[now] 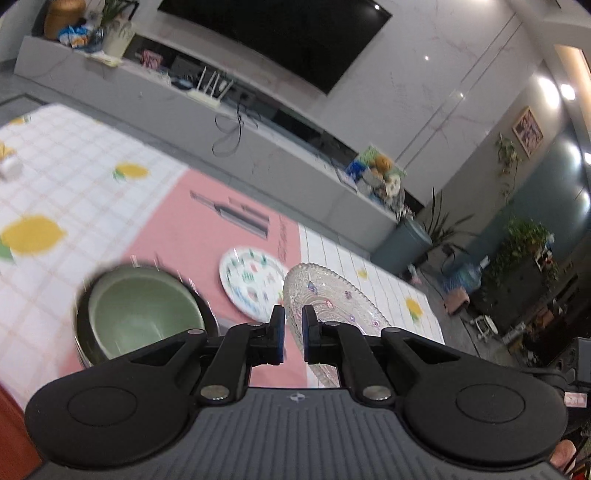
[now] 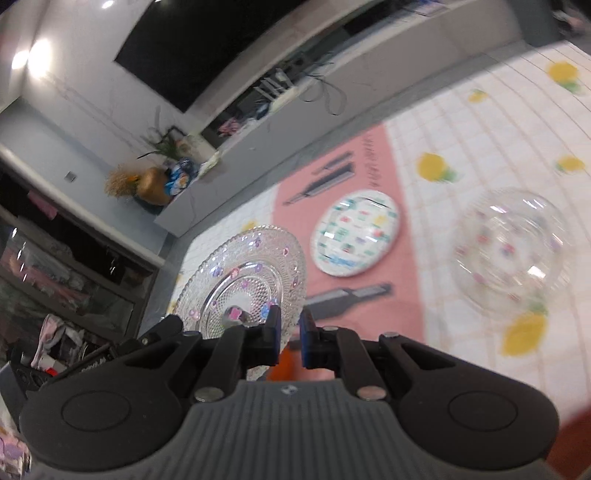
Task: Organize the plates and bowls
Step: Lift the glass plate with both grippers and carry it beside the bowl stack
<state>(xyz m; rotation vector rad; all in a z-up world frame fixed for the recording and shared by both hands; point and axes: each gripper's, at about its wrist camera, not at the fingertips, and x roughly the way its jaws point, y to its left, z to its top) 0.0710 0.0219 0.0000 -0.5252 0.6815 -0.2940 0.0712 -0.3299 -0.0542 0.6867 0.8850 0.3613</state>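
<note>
Little looks sorted: both grippers' fingers pinch the glass plate at frame centre, with the patterned plate, green bowl and clear bowl scattered across the table.

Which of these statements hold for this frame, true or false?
1. The patterned plate lies on the pink mat: true.
2. The television shows a picture: false, its screen is dark.
3. The green bowl is empty: true.
4. The clear bowl sits on the patterned plate: false, it stands apart on the lemon cloth.
5. Both pairs of jaws are empty: false, each grips the glass plate by its rim.
</note>
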